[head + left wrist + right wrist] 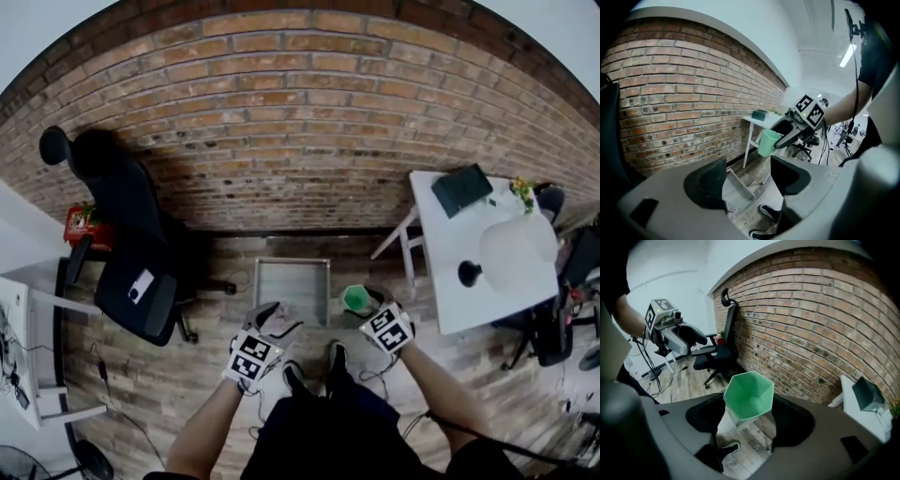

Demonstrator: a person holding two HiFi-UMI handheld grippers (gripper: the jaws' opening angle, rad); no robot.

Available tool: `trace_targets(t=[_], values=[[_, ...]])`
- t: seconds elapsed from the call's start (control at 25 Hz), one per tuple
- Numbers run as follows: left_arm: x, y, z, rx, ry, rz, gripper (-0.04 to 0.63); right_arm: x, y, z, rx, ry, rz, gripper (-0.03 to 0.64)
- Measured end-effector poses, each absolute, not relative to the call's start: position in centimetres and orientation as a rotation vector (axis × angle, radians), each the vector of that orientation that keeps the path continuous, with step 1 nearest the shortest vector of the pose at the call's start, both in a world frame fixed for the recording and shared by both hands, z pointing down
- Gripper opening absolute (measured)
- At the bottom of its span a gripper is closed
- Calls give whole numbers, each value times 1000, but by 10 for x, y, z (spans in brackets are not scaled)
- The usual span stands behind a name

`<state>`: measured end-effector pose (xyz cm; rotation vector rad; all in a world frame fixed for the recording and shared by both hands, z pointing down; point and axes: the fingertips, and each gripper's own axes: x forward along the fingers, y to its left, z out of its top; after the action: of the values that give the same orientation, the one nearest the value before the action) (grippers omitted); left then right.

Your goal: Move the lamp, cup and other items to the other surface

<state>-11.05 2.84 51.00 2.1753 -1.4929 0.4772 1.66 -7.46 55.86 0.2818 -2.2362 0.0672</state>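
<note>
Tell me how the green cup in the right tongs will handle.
Probably light: the green cup looks thin-walled and empty. Likely stiff, since it holds its six-sided shape in the right tongs. Its flat sides should stop rolling, but the narrower base may let it tip if pushed.

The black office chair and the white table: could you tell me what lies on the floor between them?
In the head view, a grey tray lies there, between chair and table.
</note>
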Motion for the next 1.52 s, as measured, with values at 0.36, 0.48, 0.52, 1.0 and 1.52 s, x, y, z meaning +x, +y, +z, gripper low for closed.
trace_targets(t=[0.36,0.48,0.52,1.0,1.52], values=[[-63,5,485,2325,-1365,446,288,117,-107,510,590,-2210,212,319],[-50,-3,482,2346,-1350,461,288,154,-114,501,655,-2196,230,319],[-45,-7,481,2353,-1350,466,288,167,-118,498,678,-2194,233,319],[68,-65,475,2366,-1313,534,285,357,-200,491,926,-2161,312,319],[171,-91,485,2324,-1319,578,285,510,-250,521,1038,-2096,422,322]])
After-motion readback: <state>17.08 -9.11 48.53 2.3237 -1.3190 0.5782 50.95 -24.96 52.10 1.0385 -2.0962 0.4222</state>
